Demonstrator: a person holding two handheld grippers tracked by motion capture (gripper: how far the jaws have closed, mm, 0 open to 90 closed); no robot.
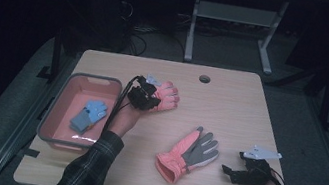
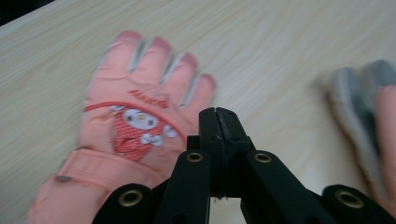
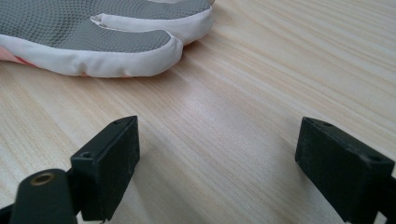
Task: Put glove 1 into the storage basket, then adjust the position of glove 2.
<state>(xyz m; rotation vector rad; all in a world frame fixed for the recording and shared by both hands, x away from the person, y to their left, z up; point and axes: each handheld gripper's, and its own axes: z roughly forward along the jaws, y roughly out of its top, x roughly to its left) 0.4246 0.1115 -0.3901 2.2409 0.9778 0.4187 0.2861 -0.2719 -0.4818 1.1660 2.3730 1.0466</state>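
A pink glove with a cartoon print lies back side up at the table's middle back. My left gripper hovers just over its cuff side, jaws shut together with nothing between them. A second pink glove lies grey palm up nearer the front. To the right of it my right gripper rests low over the bare wood, open and empty, pointing at that glove's fingertips.
A pink basin stands at the table's left side with a small blue glove inside. A round cable hole sits near the back edge. Bare wood lies between the two pink gloves.
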